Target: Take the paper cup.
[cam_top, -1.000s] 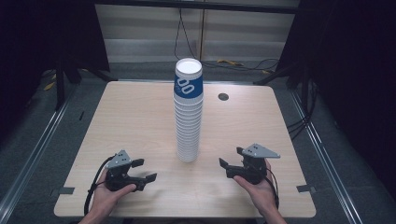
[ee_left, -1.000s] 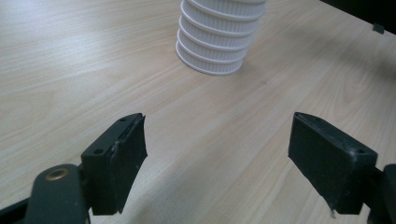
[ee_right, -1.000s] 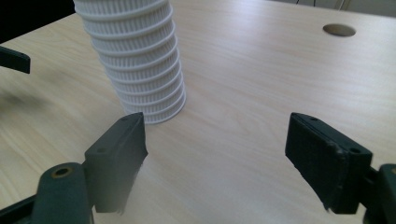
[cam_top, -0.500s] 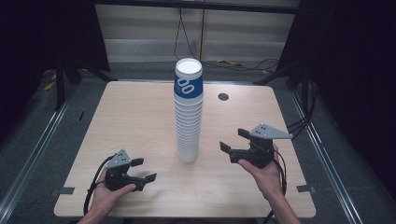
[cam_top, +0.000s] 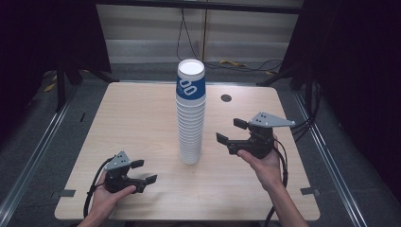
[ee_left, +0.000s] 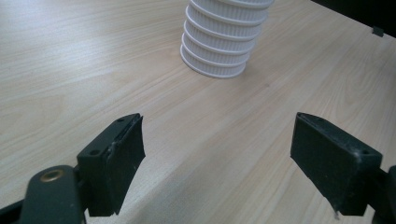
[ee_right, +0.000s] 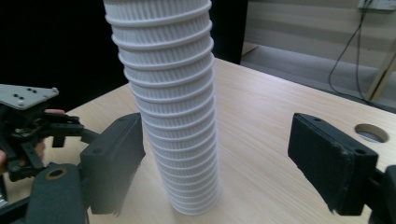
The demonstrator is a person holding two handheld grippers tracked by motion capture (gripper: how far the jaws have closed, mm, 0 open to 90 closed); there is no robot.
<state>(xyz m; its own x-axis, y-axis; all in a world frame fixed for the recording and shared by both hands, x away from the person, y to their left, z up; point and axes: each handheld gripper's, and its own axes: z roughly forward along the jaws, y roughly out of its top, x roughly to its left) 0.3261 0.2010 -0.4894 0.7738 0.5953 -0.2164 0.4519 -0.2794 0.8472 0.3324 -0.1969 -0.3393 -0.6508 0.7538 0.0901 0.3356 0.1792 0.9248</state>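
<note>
One cup stack (cam_top: 191,113), two claws.

The only marking is on the top cup (cam_top: 191,84) of the tall stack of paper cups (cam_top: 190,127): a blue band bearing white rounded shapes that look like "00" or a logo, too small to read with certainty.

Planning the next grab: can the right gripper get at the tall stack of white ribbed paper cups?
Probably yes: the right gripper has open jaws facing the tall stack of white ribbed paper cups, with bare light wooden table between.
</note>
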